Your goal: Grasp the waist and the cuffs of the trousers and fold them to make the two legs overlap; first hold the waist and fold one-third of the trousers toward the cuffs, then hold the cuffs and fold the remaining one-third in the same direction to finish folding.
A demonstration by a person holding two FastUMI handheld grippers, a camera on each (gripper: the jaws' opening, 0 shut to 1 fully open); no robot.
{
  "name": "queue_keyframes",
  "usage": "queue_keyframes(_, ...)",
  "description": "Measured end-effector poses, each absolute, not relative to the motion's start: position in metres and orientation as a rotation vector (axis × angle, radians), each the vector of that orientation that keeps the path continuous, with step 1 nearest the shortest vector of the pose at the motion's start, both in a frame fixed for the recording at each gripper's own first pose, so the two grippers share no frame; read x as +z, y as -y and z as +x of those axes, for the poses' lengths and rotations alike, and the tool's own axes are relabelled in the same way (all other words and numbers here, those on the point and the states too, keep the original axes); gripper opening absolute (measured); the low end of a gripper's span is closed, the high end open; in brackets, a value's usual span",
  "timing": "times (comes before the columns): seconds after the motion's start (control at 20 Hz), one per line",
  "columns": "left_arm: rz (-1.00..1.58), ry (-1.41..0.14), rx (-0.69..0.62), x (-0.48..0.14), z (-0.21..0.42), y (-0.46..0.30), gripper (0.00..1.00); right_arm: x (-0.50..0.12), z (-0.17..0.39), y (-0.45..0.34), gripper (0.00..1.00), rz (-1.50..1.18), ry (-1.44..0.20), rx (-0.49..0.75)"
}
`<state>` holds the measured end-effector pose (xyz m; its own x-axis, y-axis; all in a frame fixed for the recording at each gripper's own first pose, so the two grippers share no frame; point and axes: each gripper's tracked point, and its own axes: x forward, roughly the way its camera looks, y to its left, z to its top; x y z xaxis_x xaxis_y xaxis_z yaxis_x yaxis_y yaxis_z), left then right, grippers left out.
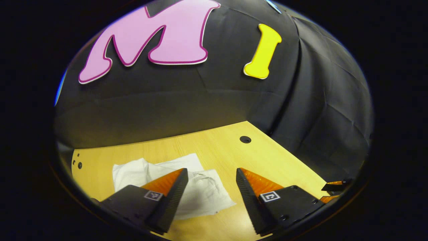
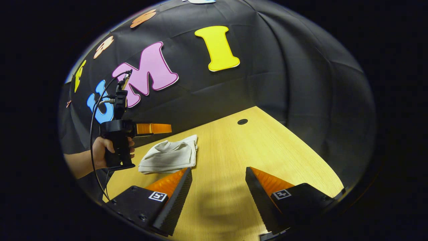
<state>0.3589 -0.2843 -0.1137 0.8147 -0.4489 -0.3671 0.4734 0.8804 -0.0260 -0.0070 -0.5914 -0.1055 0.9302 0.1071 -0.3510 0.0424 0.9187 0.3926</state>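
The trousers lie folded compactly on the table, seemingly finished, while the left gripper and right gripper hover spread and empty.

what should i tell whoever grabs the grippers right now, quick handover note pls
Left gripper: open, empty, raised above the table, with the trousers below its fingers.
Right gripper: open, empty, over bare table to the side of the trousers.
A hand holds the left gripper up off the table near the booth wall, as seen in the right gripper view.
Trousers: white, lying as a compact layered bundle on the table, nothing gripping them.
Done: the folds look made, judging from the small stacked shape.
Left: probably only a check that the edges line up; whether the last third lies fully over I cannot tell from here.
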Motion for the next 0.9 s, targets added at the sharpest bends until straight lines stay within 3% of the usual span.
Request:
queue_keyframes(0.1,0.112,-0.331,-0.463,-0.106,0.341,0.268,0.97,-0.099,-0.011,0.587,0.98,0.404,-0.366,0.043)
queue_keyframes(0.5,0.086,-0.195,-0.344,-0.057,0.239,0.183,0.97,-0.064,-0.032,0.563,0.98,0.331,-0.318,0.068)
queue_keyframes(0.9,-0.110,-0.173,-0.218,-0.041,0.110,0.081,0.97,-0.010,-0.107,0.526,0.98,0.256,-0.268,0.081)
